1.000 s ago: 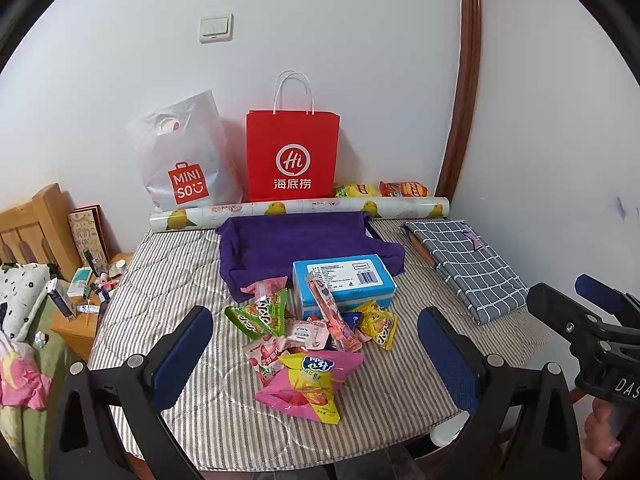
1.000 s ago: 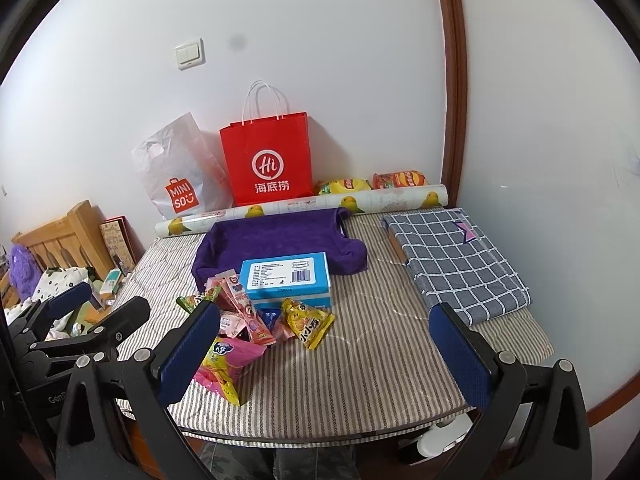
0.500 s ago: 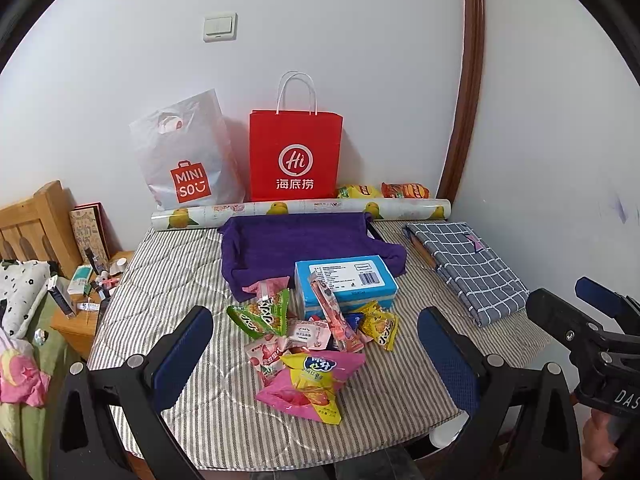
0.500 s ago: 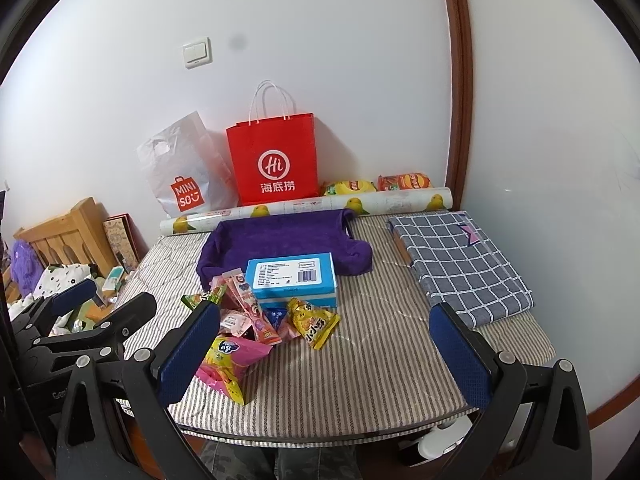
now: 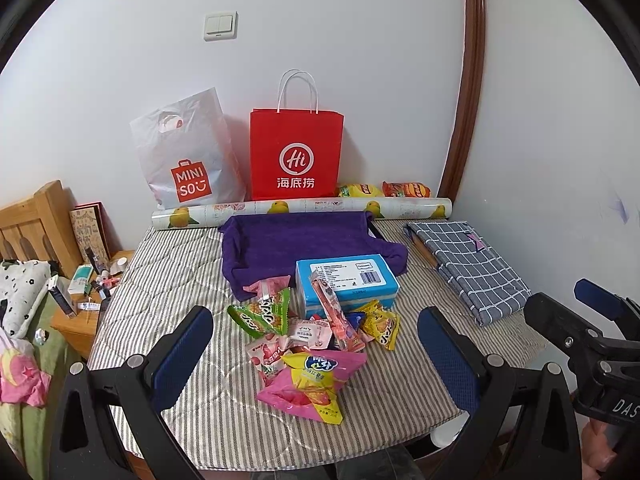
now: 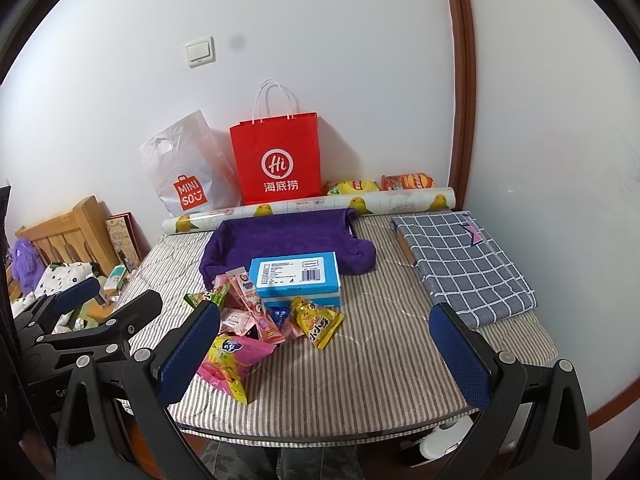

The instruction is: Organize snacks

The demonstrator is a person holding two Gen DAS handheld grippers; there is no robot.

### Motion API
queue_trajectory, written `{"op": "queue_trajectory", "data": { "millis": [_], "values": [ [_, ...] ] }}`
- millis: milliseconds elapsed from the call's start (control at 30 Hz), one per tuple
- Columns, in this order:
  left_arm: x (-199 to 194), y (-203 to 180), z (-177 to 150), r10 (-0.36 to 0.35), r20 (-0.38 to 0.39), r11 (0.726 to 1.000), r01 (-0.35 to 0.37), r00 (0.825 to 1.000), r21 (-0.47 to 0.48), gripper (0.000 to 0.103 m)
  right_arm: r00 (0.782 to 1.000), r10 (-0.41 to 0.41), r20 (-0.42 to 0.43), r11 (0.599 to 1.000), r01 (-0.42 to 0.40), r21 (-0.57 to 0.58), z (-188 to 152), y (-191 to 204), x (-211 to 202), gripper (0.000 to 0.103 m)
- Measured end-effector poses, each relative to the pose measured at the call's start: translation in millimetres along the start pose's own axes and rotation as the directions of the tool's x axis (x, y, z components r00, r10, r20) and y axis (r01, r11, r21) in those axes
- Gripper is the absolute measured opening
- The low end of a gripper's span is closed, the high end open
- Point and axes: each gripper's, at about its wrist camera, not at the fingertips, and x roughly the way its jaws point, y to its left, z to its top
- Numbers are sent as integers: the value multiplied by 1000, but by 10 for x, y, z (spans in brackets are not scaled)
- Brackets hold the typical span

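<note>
Snacks point(image 5: 308, 344) lie in a loose heap near the middle of the striped table cover point(image 5: 180, 280), bunched against the front of a light-blue box point(image 5: 346, 280). Heap holds a green triangular packet point(image 5: 266, 314), a long pink stick pack point(image 5: 334, 316) leaning on the box, a yellow packet point(image 5: 380, 326) at the right edge, and a large pink-and-yellow bag point(image 5: 312, 384) nearest the table's front edge. Purple cloth point(image 5: 304, 244) lies behind the box, partly under it.

Left gripper point(image 5: 316, 364): jaws spread wide, nothing between them, held above the front of the table. The heap sits ahead of it, framed between its two blue pads; the pink-and-yellow bag is closest.

Right gripper point(image 6: 332, 348): also spread wide and holding nothing. From its view the heap point(image 6: 260, 320) lies ahead and to the left, its left pad overlapping the pink-and-yellow bag point(image 6: 232, 360); bare striped cover straight ahead.

Along the wall: red paper bag point(image 5: 296, 152), white plastic bag point(image 5: 188, 156), patterned roll point(image 5: 300, 208). Two more chip bags point(image 5: 384, 190) lie behind the roll. Folded grey checked cloth point(image 5: 468, 264) at the right side
</note>
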Motion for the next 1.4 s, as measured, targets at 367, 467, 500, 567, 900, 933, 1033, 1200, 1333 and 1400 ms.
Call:
{"op": "queue_trajectory", "data": {
  "millis": [367,467,500,567,900,933,1033,1200,1333,1400],
  "values": [
    [263,117,-72,3,-51,1000,-3,999,-5,103,999,24,-27,1000,-24,-4,-69,12,246,103],
    [391,216,-97,22,-72,999,-24,997,-25,103,998,34,-53,999,-34,1,-109,-13,391,103],
    [448,263,-107,27,-83,999,-30,996,-32,103,997,36,-61,999,-36,4,-118,-32,430,103],
    [543,336,-128,38,-99,998,-42,994,-40,103,996,41,-82,999,-39,23,-143,-78,536,102],
    [1020,825,-288,71,-195,991,-91,978,-100,103,986,30,-166,999,-22,46,-236,-216,1192,97],
    [1058,881,-303,79,-197,989,-101,977,-105,102,983,34,-178,999,-26,45,-255,-217,1273,95],
    [1151,1009,-332,82,-207,986,-110,975,-123,102,976,44,-214,999,-42,17,-328,-194,1553,90],
    [1345,1190,-404,90,-249,982,-127,964,-137,102,958,88,-275,996,-87,14,-487,-205,2052,74],
    [1456,1282,-443,87,-263,981,-128,961,-145,102,941,126,-314,992,-126,22,-561,-186,2343,74],
    [1514,1323,-458,84,-275,980,-129,958,-151,102,938,126,-322,991,-130,9,-581,-148,2438,74]
  ]
}}
